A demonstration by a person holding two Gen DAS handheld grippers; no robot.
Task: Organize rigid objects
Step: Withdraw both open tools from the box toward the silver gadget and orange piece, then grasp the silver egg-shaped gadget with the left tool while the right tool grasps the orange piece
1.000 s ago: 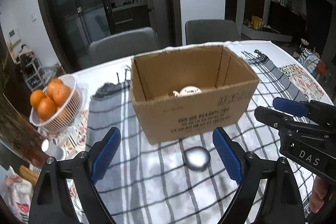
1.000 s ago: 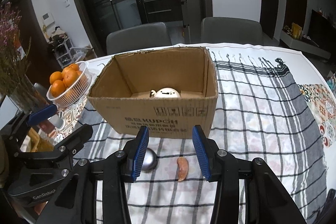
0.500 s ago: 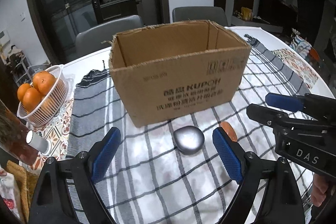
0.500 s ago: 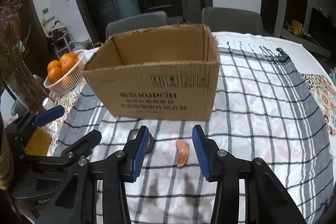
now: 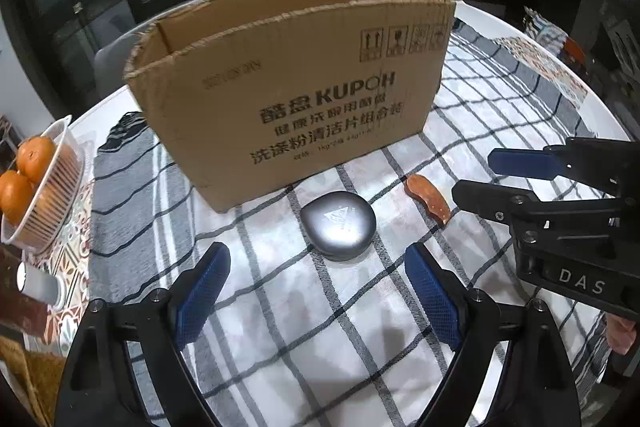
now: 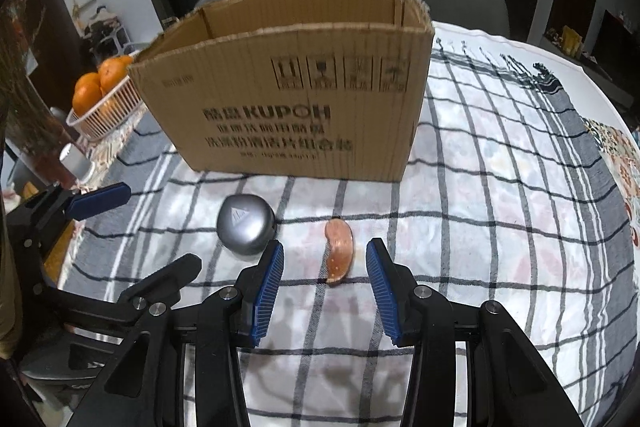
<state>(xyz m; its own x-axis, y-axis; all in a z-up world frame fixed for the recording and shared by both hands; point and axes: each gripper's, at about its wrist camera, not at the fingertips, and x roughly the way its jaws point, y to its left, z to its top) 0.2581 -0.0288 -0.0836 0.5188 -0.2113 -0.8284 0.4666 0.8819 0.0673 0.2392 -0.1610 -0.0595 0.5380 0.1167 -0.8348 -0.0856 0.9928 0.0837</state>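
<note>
Both grippers are lower than a second ago, and the cardboard box [image 5: 296, 87] now looms tall in both wrist views: its inside floor and the white thing that lay in it a second back are hidden behind the printed front wall. The left gripper [image 5: 316, 287] hangs with its jaws spread wide and empty, as wide as before, and the silver pebble-shaped case [image 5: 339, 225] sits on the checked cloth [image 5: 320, 327] just ahead of the gap between the blue pads [image 5: 202, 293], touching neither one; a second ago that case was small and close to the box, now it fills the middle of the view. Over on the right, the right gripper [image 6: 325, 283] holds its jaws part open, unchanged in width, nothing clamped. The curved orange-brown piece [image 6: 339, 251] lies flat on the cloth right between the pad tips, apart from both, where earlier it lay well beyond them. From the right wrist view the silver case [image 6: 246, 223] is just beside the left pad's outer side, near the box front. The basket of oranges [image 5: 36, 187] stays off at the table's left edge.
</note>
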